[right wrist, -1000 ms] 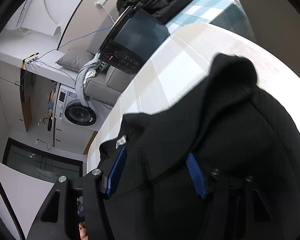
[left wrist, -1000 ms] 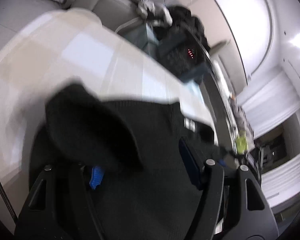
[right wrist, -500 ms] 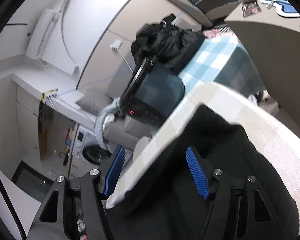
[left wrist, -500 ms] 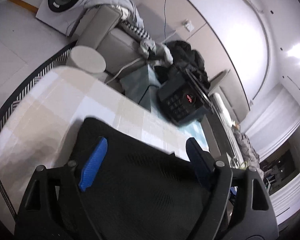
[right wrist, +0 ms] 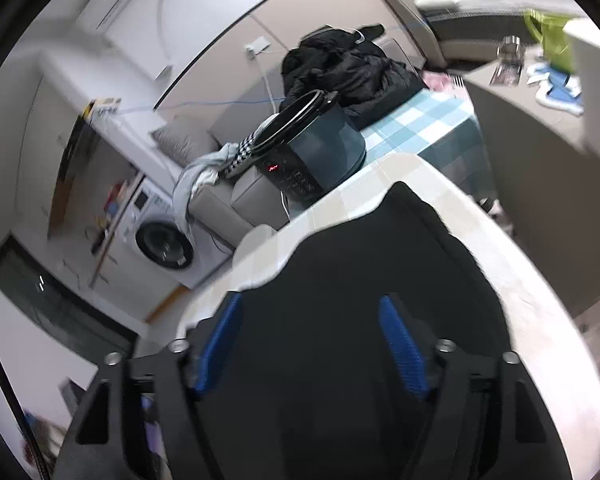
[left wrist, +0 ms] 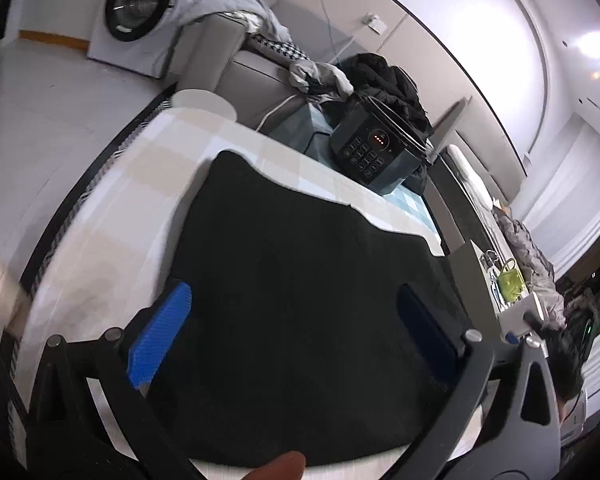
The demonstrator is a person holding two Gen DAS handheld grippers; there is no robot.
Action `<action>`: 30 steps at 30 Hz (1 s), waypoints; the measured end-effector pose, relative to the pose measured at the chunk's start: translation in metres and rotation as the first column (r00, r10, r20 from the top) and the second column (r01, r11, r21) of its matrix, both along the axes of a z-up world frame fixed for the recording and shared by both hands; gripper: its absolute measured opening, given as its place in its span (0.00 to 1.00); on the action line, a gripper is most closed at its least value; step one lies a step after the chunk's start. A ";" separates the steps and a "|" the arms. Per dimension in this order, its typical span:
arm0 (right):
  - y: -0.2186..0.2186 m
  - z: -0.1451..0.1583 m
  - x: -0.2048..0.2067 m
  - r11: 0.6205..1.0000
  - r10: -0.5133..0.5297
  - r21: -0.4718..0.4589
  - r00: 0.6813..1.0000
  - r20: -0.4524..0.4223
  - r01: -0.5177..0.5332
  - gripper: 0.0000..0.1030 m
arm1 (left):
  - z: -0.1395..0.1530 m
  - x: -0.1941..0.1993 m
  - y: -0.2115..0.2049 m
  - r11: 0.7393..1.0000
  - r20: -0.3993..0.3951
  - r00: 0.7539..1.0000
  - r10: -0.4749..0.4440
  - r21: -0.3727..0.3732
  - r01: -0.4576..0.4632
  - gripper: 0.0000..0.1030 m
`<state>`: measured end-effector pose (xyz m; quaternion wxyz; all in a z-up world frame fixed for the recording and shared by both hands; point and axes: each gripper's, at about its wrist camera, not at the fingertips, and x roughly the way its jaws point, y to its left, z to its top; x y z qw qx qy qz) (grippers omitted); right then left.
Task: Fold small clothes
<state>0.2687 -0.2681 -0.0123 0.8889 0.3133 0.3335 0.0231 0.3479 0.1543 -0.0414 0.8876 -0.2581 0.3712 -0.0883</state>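
Both claws are off the cloth and I'm looking down at the black knitted garment point(left wrist: 300, 300), which fills the lower middle of the left wrist frame, flat on the pale checked surface point(left wrist: 112, 216). My left claw point(left wrist: 296, 324) is opening, blue pads already wide at lower left and lower right, nothing pinched between them; the dark fabric I see in the gap lies below on the surface, not in the grip. Same in the right wrist view: the right claw point(right wrist: 312, 344) is opening too, pads apart, the garment point(right wrist: 380, 260) spread out beneath and beyond it, its far edge wavy against the checked surface point(right wrist: 540, 320).

My read: a fold has just been laid and let go, so this is the release between folds. The garment looks like a broad dark slab with a scalloped far edge toward the upper middle of the frame. How many layers lie there I can't tell; the fabric is too dark.

Beyond it, upper centre, sits a dark round cooker with a red display point(left wrist: 376, 152); well clear.

Next, I'd judge, I need a fresh grip: bring each claw down onto an edge or corner, pinch only the top cloth, then carry it across evenly so the fold lands square.
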 end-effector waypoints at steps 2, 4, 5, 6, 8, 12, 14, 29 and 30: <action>0.004 -0.006 -0.027 1.000 0.015 -0.021 1.000 -0.024 -0.016 0.78 | 0.000 -0.033 0.007 0.999 -0.003 1.000 0.030 -0.017 -0.030 0.99; 0.006 -0.020 -0.047 0.999 0.034 -0.024 0.997 -0.076 -0.036 0.78 | -0.008 -0.064 0.014 0.998 -0.009 0.998 0.060 -0.016 -0.060 0.99; 0.006 -0.026 -0.054 0.999 0.041 -0.024 0.995 -0.096 -0.044 0.78 | -0.013 -0.074 0.017 0.997 -0.012 0.997 0.075 -0.013 -0.075 0.99; 0.007 -0.032 -0.060 0.998 0.051 -0.028 0.991 -0.121 -0.055 0.78 | -0.019 -0.084 0.020 0.996 -0.020 0.996 0.088 -0.009 -0.088 0.99; 0.011 -0.043 -0.071 0.995 0.075 -0.052 0.983 -0.167 -0.085 0.78 | -0.035 -0.097 0.025 0.996 -0.034 0.995 0.091 0.005 -0.091 0.99; 0.025 -0.049 -0.077 0.976 0.113 -0.164 0.975 -0.191 -0.145 0.78 | -0.052 -0.098 0.019 0.990 -0.068 0.993 0.097 0.110 -0.089 0.98; 0.032 -0.045 -0.078 0.957 0.129 -0.236 0.976 -0.175 -0.168 0.78 | -0.055 -0.088 0.015 0.990 -0.070 0.996 0.064 0.130 -0.054 0.95; -0.022 -0.051 -0.057 0.964 -0.045 -0.267 0.985 -0.164 0.000 0.78 | -0.069 -0.067 0.010 0.986 -0.121 0.992 -0.032 0.159 0.051 0.02; -0.028 -0.050 -0.057 0.969 -0.063 -0.248 0.985 -0.159 0.022 0.78 | -0.065 -0.068 0.010 0.988 -0.100 0.994 -0.033 0.148 0.048 0.02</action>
